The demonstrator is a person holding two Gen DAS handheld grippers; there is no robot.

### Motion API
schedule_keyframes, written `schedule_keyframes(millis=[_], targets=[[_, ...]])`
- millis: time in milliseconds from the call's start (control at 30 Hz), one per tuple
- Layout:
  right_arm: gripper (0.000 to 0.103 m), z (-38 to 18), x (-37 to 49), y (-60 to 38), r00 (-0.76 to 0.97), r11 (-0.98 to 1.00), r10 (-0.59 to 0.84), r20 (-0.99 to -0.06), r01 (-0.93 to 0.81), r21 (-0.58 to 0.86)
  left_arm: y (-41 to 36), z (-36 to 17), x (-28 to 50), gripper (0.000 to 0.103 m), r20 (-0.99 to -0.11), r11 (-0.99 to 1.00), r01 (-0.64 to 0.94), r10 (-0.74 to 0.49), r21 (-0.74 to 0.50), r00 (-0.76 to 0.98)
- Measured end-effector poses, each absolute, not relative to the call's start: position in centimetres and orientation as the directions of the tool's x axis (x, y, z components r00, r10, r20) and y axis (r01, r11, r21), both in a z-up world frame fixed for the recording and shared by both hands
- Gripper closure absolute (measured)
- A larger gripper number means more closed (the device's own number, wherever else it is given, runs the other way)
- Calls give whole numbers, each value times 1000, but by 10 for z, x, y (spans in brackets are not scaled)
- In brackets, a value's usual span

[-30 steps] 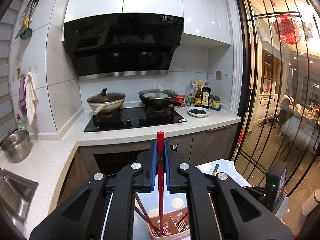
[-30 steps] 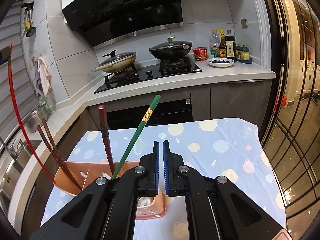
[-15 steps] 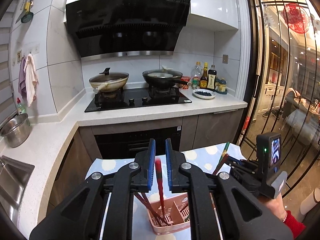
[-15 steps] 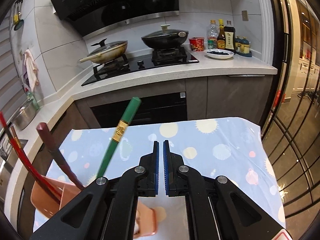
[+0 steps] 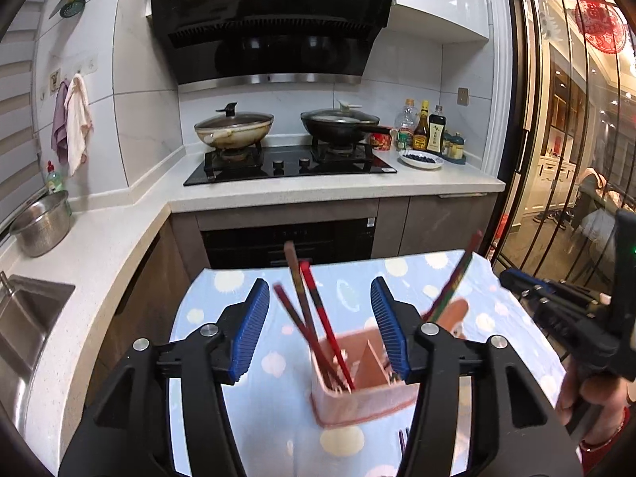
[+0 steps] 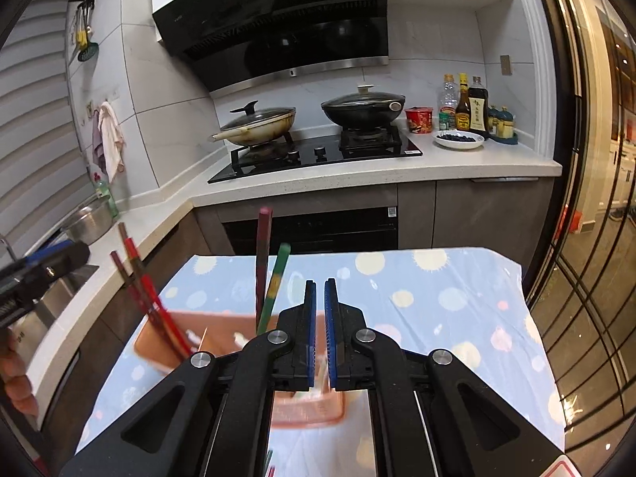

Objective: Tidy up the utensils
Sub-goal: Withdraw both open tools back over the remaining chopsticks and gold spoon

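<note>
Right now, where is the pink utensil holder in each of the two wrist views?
Left wrist view: the pink utensil holder stands low and just right of centre on the dotted tablecloth, partly behind the right finger of the open left gripper.
Right wrist view: it sits low and left of centre, mostly hidden behind the shut right gripper.
Shared landmark: the black wok on the stove.

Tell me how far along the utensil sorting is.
Done: several chopsticks stand in the pink holder. In hand: nothing; the left claw has just been opening, empty, and the right claw is shut, empty. Left: utensil tips visible on the tablecloth.
</note>
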State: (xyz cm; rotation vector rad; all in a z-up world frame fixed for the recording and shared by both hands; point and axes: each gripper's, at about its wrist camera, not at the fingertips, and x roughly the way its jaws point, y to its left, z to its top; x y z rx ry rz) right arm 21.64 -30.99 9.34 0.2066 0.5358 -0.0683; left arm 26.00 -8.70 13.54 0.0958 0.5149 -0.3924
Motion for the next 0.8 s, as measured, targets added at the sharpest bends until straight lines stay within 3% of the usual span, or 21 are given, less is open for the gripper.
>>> schedule_keyframes(millis=[133, 267, 733, 800], targets=[[96, 84, 178, -304, 847, 976, 1, -531, 115, 186, -76, 117, 234, 52, -513, 926, 378, -318, 13, 797], [95, 64, 136, -289, 826, 980, 5, -564, 108, 168, -58, 94, 209, 43, -550, 928, 373, -313, -3, 774], [94, -29, 8, -211, 705, 987, 55, -707, 70, 146, -32, -7, 117, 43, -701, 930, 367, -273, -18, 658], [89, -38, -3, -199, 693, 988, 64, -718, 57, 143, -29, -20, 108, 42, -723, 930, 366, -273, -29, 634]])
